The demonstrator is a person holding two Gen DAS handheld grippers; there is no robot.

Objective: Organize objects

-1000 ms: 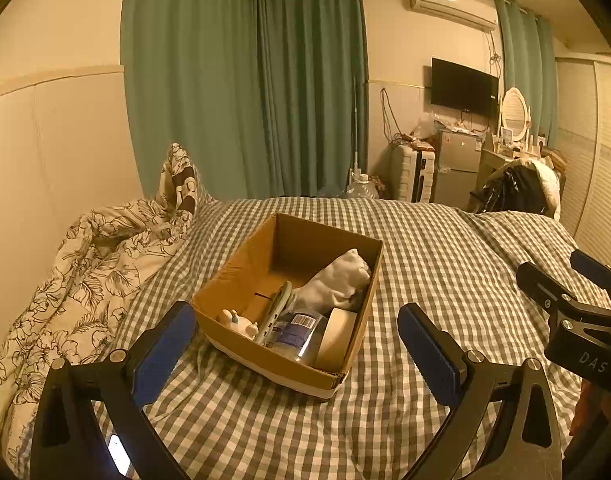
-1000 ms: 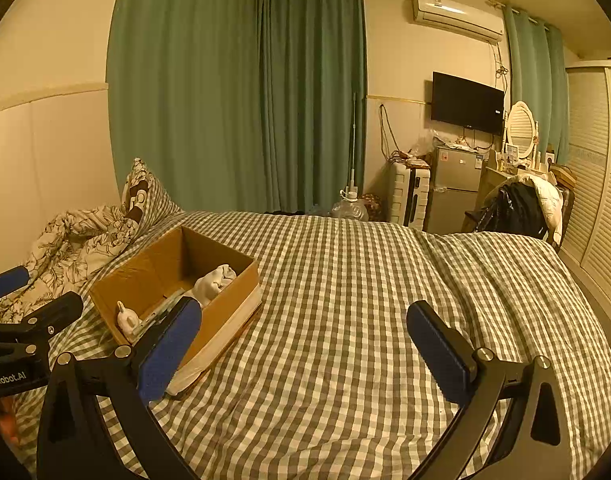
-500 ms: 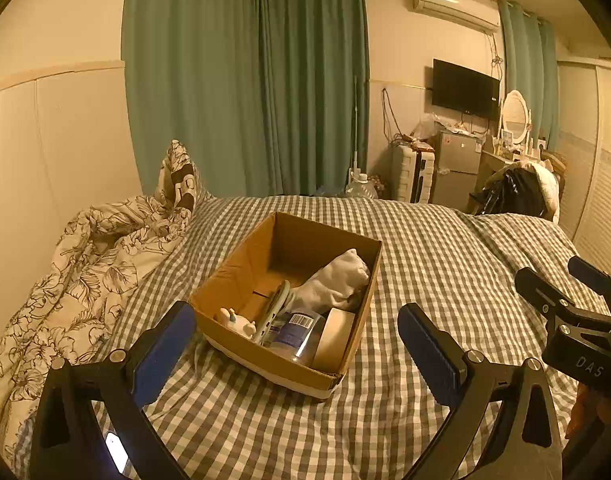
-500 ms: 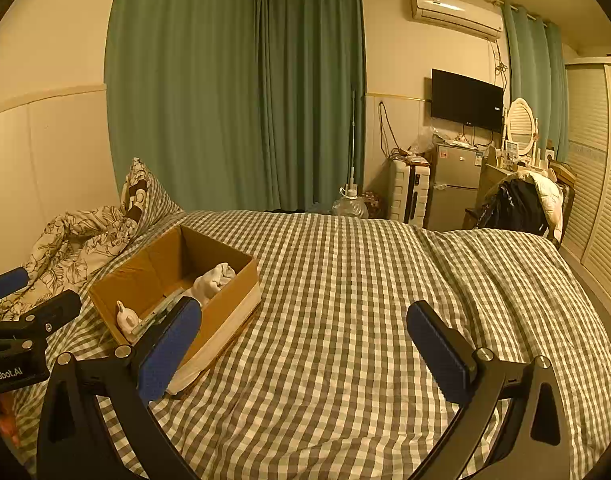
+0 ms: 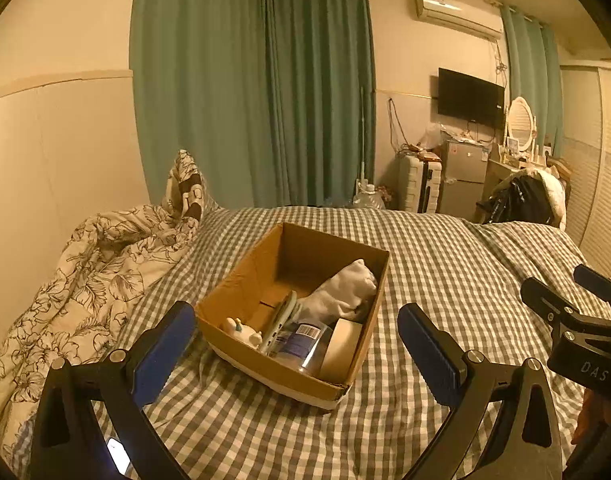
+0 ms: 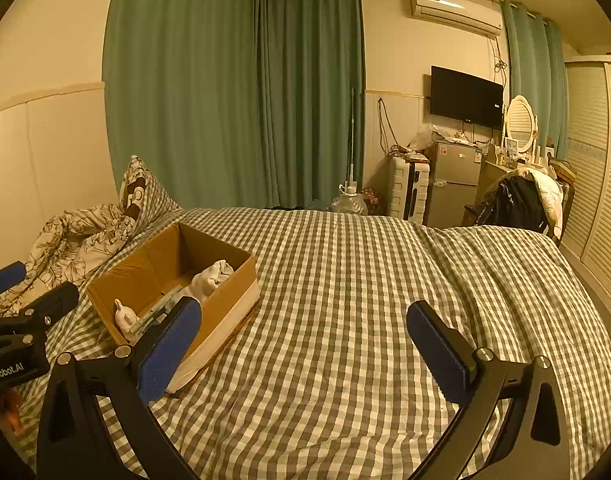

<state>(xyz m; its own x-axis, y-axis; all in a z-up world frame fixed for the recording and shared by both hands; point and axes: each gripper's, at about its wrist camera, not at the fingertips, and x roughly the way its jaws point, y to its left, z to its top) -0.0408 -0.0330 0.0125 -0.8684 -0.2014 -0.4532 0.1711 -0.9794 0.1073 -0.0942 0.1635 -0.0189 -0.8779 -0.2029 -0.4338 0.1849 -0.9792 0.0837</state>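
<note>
Gaping wide and empty, both grippers' fingers point(image 5: 165, 344) point(image 6: 437, 344); only left view shows box's point(image 5: 241, 280) tape roll point(image 5: 341, 346).

Dim, warm amber indoor light, sharp focus, strong fisheye bending and dark corners.

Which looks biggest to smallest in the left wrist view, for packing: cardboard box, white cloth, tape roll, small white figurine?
1. cardboard box
2. white cloth
3. tape roll
4. small white figurine
</note>
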